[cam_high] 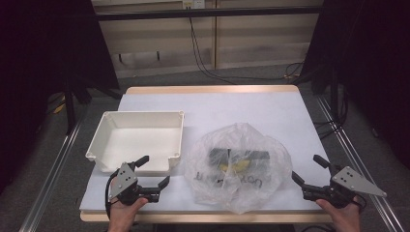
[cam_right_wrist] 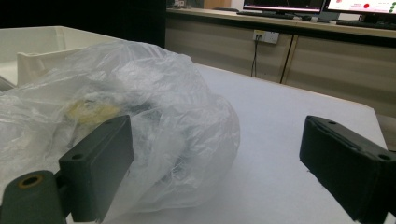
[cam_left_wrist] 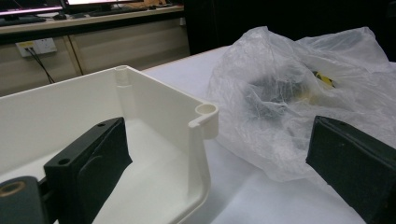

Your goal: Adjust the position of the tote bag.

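Left hand-held gripper (cam_high: 153, 172): jaws spread wide, nothing between them; near edge of the white surface (cam_high: 270, 116).
Right hand-held gripper (cam_high: 309, 170): jaws wide apart, empty.
Clear plastic bag (cam_high: 237, 166): between both grippers, dark and yellow contents inside.
White tray (cam_high: 138, 140): just ahead of left gripper, beside bag.
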Action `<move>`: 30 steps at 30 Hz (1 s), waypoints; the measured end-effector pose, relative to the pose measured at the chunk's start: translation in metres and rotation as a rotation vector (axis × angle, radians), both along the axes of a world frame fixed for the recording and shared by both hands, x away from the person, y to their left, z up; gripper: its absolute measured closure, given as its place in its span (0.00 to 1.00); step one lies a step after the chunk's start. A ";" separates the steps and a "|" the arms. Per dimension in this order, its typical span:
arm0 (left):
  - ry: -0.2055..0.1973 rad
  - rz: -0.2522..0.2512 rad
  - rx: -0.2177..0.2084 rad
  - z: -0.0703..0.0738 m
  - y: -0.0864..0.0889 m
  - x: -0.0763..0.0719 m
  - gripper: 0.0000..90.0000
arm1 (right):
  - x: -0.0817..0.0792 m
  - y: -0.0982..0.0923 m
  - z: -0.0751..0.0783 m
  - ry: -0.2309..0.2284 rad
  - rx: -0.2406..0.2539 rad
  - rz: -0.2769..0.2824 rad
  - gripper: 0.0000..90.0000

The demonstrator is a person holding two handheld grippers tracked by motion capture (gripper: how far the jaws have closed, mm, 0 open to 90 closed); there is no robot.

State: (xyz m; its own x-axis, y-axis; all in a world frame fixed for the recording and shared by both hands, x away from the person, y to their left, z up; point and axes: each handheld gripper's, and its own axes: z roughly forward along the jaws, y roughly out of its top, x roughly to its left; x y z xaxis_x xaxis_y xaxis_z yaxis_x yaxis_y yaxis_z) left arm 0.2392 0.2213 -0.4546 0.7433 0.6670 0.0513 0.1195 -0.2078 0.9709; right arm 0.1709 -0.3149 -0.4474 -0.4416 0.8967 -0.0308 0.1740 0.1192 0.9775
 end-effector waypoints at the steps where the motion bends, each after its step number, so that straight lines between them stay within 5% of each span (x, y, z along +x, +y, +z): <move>1: 0.004 0.003 0.012 0.000 0.000 0.000 0.06 | 0.000 0.000 0.000 0.007 0.004 0.005 0.11; 4: 0.012 0.016 -0.020 0.000 0.001 0.001 0.07 | 0.000 0.002 -0.001 0.019 -0.007 0.016 0.15; 12: 0.022 0.015 0.047 0.000 -0.001 0.000 0.13 | 0.000 0.003 0.001 0.032 0.001 0.035 0.26; 30: 0.085 -0.124 0.084 0.001 -0.019 -0.003 0.39 | 0.007 0.042 0.002 0.190 -0.043 0.329 0.52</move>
State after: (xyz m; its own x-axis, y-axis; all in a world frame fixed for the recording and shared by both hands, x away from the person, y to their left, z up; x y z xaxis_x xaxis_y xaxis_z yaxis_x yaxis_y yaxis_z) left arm 0.2367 0.2027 -0.4532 0.8236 0.5660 0.0366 0.1685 -0.3059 0.9370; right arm 0.1775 -0.2730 -0.4452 -0.7074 0.7054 0.0449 0.2972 0.2391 0.9244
